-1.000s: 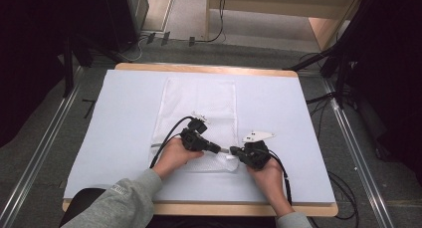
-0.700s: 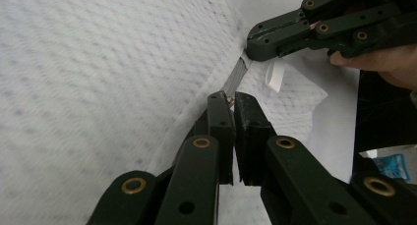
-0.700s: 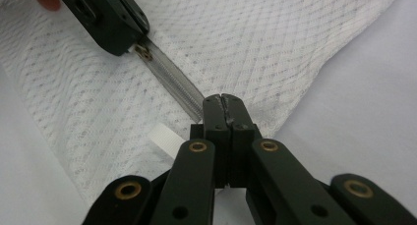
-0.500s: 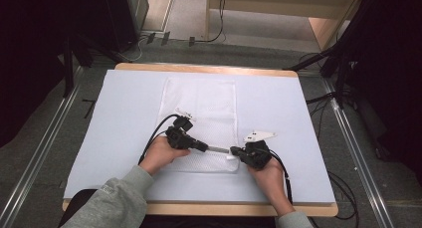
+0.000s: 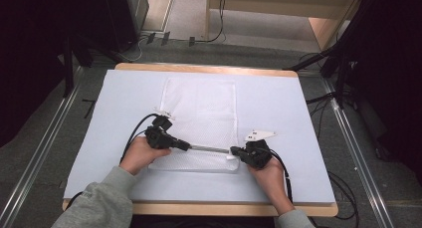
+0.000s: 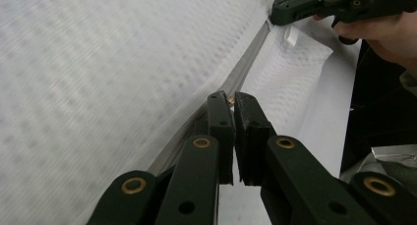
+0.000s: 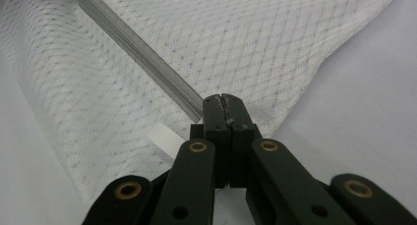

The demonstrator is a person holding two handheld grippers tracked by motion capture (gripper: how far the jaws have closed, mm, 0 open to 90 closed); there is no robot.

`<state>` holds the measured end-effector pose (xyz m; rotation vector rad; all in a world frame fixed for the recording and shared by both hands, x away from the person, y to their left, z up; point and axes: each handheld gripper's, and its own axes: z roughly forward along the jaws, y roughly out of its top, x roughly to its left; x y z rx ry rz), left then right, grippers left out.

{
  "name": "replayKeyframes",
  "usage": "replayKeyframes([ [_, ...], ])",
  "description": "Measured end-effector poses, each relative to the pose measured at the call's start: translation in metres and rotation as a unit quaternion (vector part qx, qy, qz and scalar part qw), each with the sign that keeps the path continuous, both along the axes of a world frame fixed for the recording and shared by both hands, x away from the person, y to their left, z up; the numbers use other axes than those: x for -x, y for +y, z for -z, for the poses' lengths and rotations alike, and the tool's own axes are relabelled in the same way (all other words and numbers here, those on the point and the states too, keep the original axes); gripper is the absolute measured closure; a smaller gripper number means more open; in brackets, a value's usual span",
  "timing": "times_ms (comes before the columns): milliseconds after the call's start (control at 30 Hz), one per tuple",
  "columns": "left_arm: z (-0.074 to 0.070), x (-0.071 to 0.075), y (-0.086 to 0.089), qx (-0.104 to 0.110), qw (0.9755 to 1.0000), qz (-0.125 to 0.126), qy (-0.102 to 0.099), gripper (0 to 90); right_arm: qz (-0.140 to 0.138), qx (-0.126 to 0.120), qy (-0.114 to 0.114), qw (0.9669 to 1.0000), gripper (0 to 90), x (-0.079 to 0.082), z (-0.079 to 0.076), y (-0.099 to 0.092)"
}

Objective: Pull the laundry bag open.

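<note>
One white mesh laundry bag [image 5: 201,123] lies on the single bench [image 5: 298,113], under one pale blue cover sheet [image 5: 124,88]. The bag carries one grey zipper [image 7: 142,58] and one small white tag [image 7: 162,139] at its 5 o'clock corner. Two grippers work on it: the left gripper [image 5: 186,147] and the right gripper [image 5: 234,151], one in each of two hands, each trailing one black cable.

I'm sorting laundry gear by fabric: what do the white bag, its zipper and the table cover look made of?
White bag: looks like thin synthetic mesh, matte; a diamond-pattern weave shows in the right gripper view.
Zipper: grey tape with fine teeth, faint sheen; plastic or metal is hard to tell.
Table cover: smooth, pale bluish sheet, matte; possibly cloth or paper.
</note>
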<state>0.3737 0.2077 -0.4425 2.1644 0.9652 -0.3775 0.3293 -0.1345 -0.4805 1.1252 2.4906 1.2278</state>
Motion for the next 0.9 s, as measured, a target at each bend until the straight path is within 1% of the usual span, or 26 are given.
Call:
replayKeyframes([
  [167, -0.002, 0.004, 0.025, -0.001, 0.9999, -0.015, 0.001, 88.1, 0.0, -0.002, 0.005, 1.0, 90.0, 0.0, 0.0, -0.001],
  [200, -0.002, 0.004, 0.028, 0.0, 0.9998, -0.019, 0.005, 88.1, 0.001, -0.002, 0.006, 1.0, 90.0, 0.0, 0.0, -0.001],
  [233, -0.002, 0.005, 0.033, -0.003, 0.9997, -0.023, 0.005, 88.1, 0.0, -0.002, 0.006, 1.0, 90.0, -0.001, 0.0, -0.001],
  [300, -0.002, 0.007, 0.043, 0.0, 0.9995, -0.029, 0.008, 88.1, 0.0, -0.003, 0.007, 1.0, 90.0, -0.001, 0.0, -0.001],
  [333, -0.003, 0.008, 0.047, -0.001, 0.9994, -0.033, 0.005, 88.1, 0.0, -0.004, 0.007, 1.0, 90.0, -0.001, 0.0, -0.001],
  [367, -0.002, 0.009, 0.053, 0.002, 0.9993, -0.036, 0.008, 88.1, 0.0, -0.004, 0.008, 1.0, 90.0, -0.001, 0.0, -0.001],
  [467, -0.002, 0.012, 0.067, 0.001, 0.9988, -0.046, 0.015, 88.1, -0.004, -0.005, 0.008, 1.0, 90.0, -0.002, 0.0, -0.001],
  [500, -0.002, 0.013, 0.071, 0.0, 0.9987, -0.05, 0.012, 88.1, -0.004, -0.004, 0.008, 0.9999, 90.0, -0.002, 0.0, -0.001],
  [533, -0.002, 0.014, 0.075, 0.004, 0.9984, -0.054, 0.016, 88.1, -0.004, -0.004, 0.009, 0.9999, 90.0, -0.002, 0.0, -0.002],
  [567, -0.002, 0.016, 0.079, 0.0, 0.9982, -0.058, 0.012, 88.1, -0.005, -0.004, 0.009, 0.9999, 90.0, -0.003, 0.0, -0.002],
  [633, -0.001, 0.018, 0.087, 0.0, 0.9977, -0.066, 0.014, 88.1, -0.005, -0.004, 0.011, 0.9999, 90.0, -0.003, 0.0, -0.002],
  [767, 0.002, 0.025, 0.111, -0.003, 0.9949, -0.099, 0.019, 88.1, -0.008, -0.004, 0.014, 0.9999, 90.0, -0.004, -0.001, -0.002],
  [800, 0.003, 0.027, 0.115, 0.0, 0.9948, -0.1, 0.023, 88.1, -0.009, -0.005, 0.016, 0.9998, 90.0, -0.005, -0.001, -0.002],
  [833, 0.004, 0.03, 0.117, 0.003, 0.9945, -0.103, 0.023, 88.1, -0.01, -0.005, 0.017, 0.9998, 90.0, -0.005, -0.001, -0.002],
  [867, 0.004, 0.032, 0.117, 0.001, 0.9948, -0.098, 0.025, 88.1, -0.009, -0.006, 0.02, 0.9997, 90.0, -0.005, -0.001, -0.002],
  [900, 0.004, 0.033, 0.116, -0.005, 0.9952, -0.096, 0.019, 88.1, -0.01, -0.005, 0.02, 0.9997, 90.0, -0.006, -0.001, -0.002],
])
